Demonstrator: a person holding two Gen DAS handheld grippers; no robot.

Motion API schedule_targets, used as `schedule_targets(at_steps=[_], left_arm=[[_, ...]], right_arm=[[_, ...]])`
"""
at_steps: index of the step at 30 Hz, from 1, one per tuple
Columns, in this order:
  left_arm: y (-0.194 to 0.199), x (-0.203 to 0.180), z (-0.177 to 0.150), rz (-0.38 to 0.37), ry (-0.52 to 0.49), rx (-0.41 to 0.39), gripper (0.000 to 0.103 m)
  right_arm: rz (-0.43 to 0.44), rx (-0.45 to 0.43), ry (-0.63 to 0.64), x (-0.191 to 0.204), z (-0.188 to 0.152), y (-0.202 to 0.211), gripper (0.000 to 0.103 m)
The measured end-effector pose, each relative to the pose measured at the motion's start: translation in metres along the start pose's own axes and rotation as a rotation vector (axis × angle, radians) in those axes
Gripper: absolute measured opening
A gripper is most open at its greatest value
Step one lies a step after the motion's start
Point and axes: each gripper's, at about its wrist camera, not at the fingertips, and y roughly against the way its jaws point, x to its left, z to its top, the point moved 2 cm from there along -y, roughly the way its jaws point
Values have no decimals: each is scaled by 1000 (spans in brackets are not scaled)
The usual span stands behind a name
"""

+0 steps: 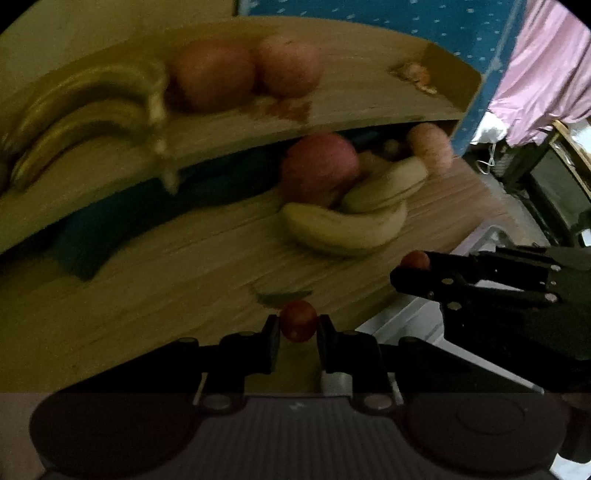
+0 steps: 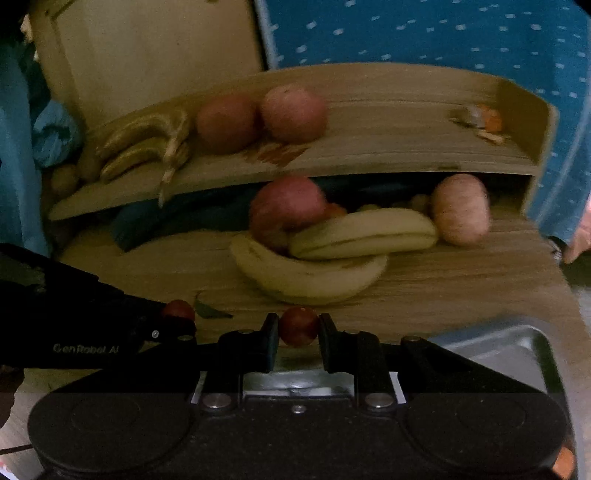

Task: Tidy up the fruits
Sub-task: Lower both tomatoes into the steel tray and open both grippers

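Note:
My left gripper (image 1: 298,326) is shut on a small red fruit (image 1: 298,320) above the wooden table (image 1: 147,295). My right gripper (image 2: 298,328) is shut on another small red fruit (image 2: 298,325). Each gripper shows in the other's view: the right gripper (image 1: 413,267) at right, the left gripper (image 2: 181,317) at left. Two yellow bananas (image 2: 314,273) lie ahead on the table with a red apple (image 2: 286,206) behind and a paler apple (image 2: 460,208) to the right. On the raised shelf (image 2: 369,155) sit a banana bunch (image 2: 144,144) and two apples (image 2: 258,116).
A metal tray (image 2: 517,343) sits at the near right table corner. A green leaf (image 2: 210,312) lies on the table by the left gripper. Blue dotted cloth (image 2: 443,33) hangs behind the shelf. Orange peel scraps (image 2: 484,120) rest at the shelf's right end. A hand (image 2: 580,240) shows at the right edge.

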Motion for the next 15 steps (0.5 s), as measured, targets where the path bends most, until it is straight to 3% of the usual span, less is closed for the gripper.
schedule_targets(at_steps=[15], left_arm=[[-28,-102,26,-173,-225,5,24]], right_arm=[[-205,-13,-193,-76,-48,60,24]])
